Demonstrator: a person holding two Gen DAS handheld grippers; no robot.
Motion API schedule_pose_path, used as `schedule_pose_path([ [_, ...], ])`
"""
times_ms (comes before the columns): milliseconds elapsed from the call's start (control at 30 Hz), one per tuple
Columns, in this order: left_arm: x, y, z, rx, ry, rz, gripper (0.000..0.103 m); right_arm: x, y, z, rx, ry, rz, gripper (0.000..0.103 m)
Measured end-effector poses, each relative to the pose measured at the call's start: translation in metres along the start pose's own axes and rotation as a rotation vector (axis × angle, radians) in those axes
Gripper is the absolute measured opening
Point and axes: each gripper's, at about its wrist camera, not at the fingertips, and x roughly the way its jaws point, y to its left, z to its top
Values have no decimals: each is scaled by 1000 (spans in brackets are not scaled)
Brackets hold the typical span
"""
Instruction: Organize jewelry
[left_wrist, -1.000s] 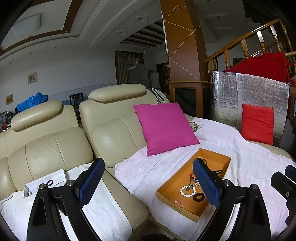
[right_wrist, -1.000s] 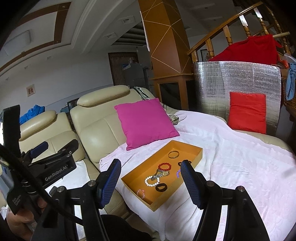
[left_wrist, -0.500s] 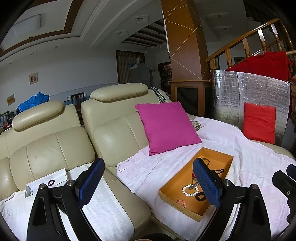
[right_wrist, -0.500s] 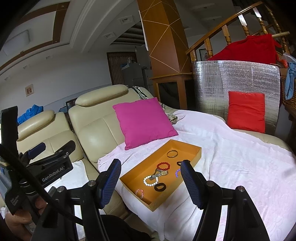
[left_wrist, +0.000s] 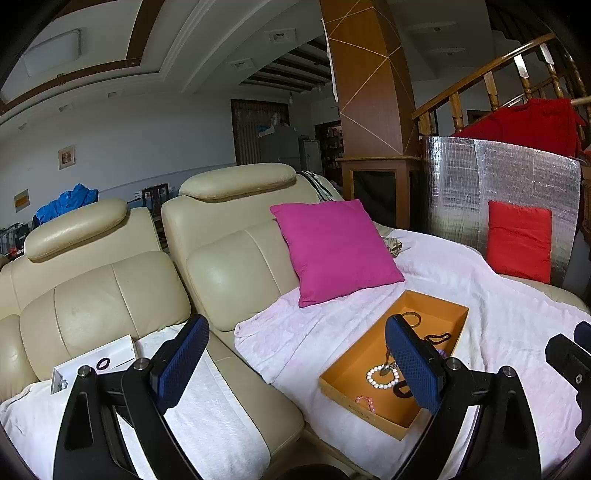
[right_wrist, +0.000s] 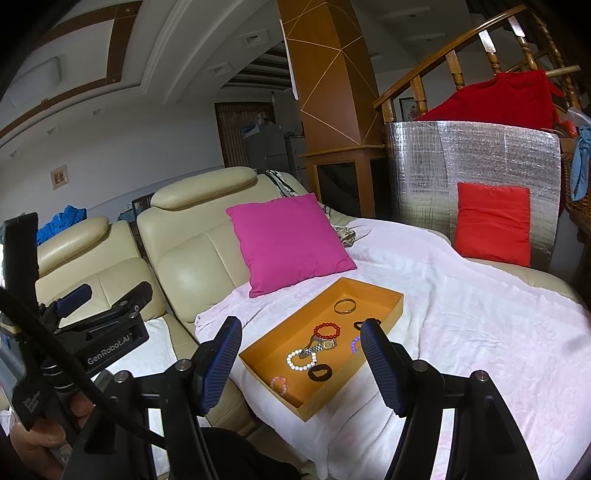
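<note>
Lying beyond right gripper (right_wrist: 301, 363): orange tray (right_wrist: 384, 291)

trays (right_wrist: 384, 295): 1 | cushions (right_wrist: 288, 243): 2 | beaded bracelets (right_wrist: 327, 329): 4

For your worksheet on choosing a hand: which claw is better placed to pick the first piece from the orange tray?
Probably the right claw: open and empty, it frames the orange tray and the white bead bracelet. The left claw, also open, points at the sofa beside the tray.
</note>
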Motion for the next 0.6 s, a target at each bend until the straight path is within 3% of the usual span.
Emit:
schedule_pose_path([
  [600, 19, 0, -1, -7, 18, -13, 96, 26, 2, 4, -20, 21, -35, 70],
])
